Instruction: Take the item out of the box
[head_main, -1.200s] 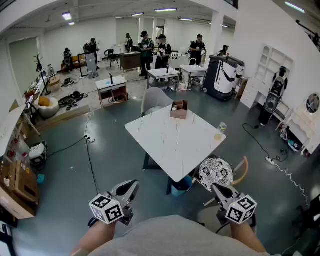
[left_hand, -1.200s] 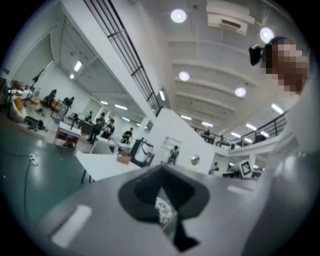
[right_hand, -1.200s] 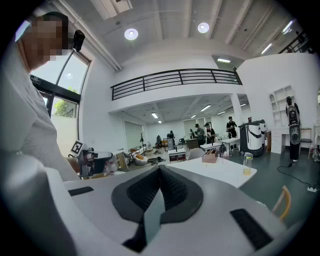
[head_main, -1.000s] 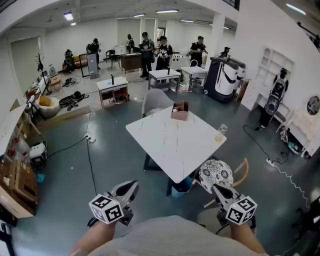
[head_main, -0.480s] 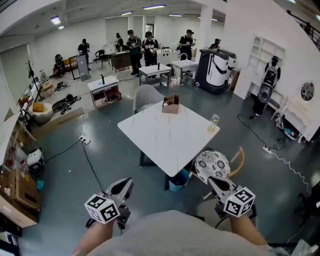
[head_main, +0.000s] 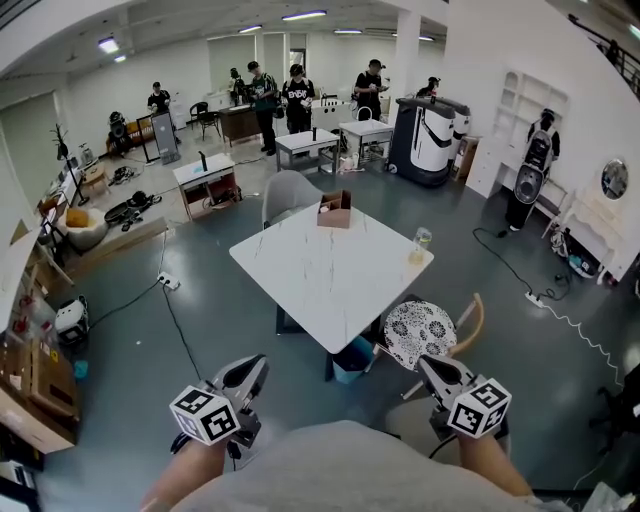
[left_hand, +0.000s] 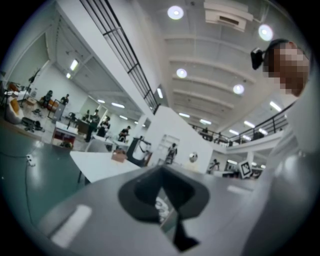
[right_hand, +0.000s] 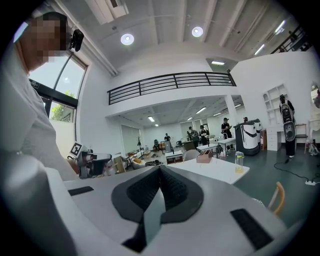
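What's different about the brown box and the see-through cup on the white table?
The box is brown and you can't see through it. The cup is clear, with something yellowish at the bottom. The box is wide and squarish, and the cup is slim and round. The box sits at the far corner of the white table, and the cup sits at its right corner. Both stand upright on it.

I hold my left tool (head_main: 248, 370) low in front of my body, jaws pressed together with nothing between them. My right tool (head_main: 433, 368) mirrors it, jaws likewise closed and empty, both forearms reaching forward.
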